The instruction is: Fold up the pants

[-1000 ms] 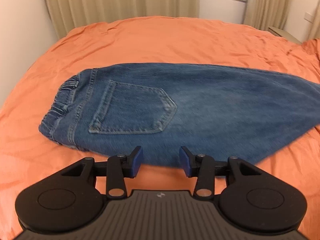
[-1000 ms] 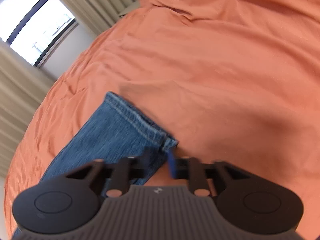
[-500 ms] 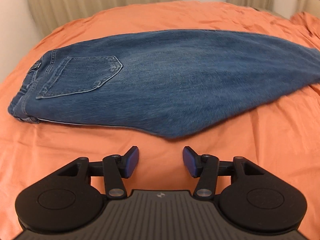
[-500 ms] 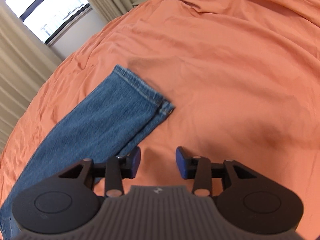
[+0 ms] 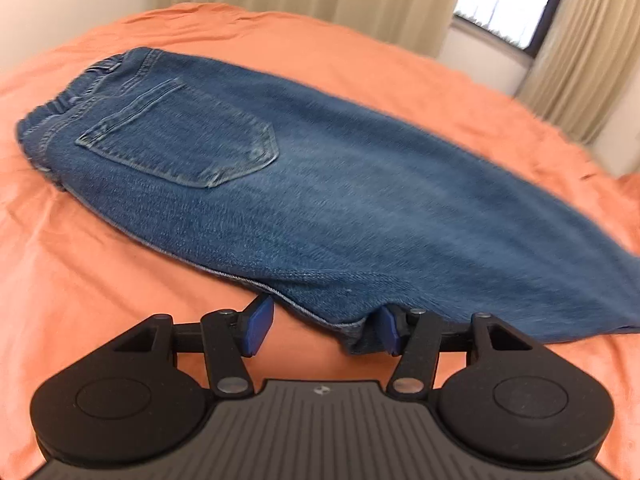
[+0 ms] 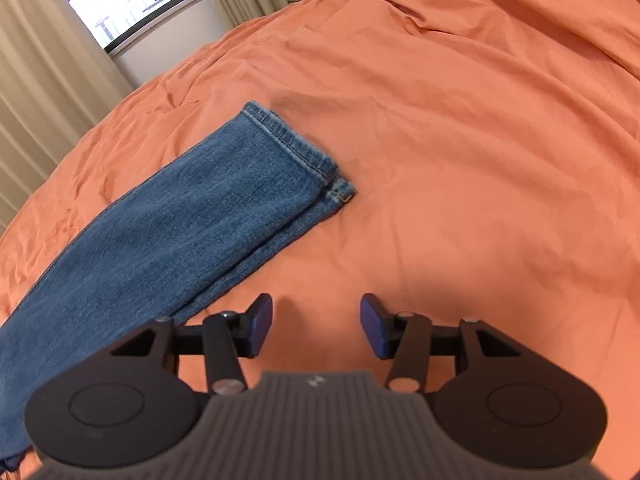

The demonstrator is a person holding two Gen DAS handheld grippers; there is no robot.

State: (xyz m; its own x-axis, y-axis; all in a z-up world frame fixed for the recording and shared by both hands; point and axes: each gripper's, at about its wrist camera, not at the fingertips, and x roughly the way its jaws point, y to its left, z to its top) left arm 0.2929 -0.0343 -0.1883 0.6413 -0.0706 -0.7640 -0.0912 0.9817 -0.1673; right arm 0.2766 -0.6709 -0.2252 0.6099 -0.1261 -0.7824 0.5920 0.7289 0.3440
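Could snag only the top denim layer at the crotch corner: left gripper [image 5: 322, 330] jaws apart around the near edge of the jeans [image 5: 304, 184], not yet closed, so a shallow bite likely slips. Right gripper [image 6: 316, 326] jaws apart, holding nothing, beside the leg, short of the hem [image 6: 298, 148]. One pair of jeans, legs stacked, mid-bed on the orange sheet [image 6: 460, 140]; two grippers; one back pocket [image 5: 180, 132] showing.

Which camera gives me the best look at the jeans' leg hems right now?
The right wrist view: the hems lie flat and unobstructed on the orange bedspread. The left wrist view shows only the waistband, back pocket and thigh; the hems fall outside it.
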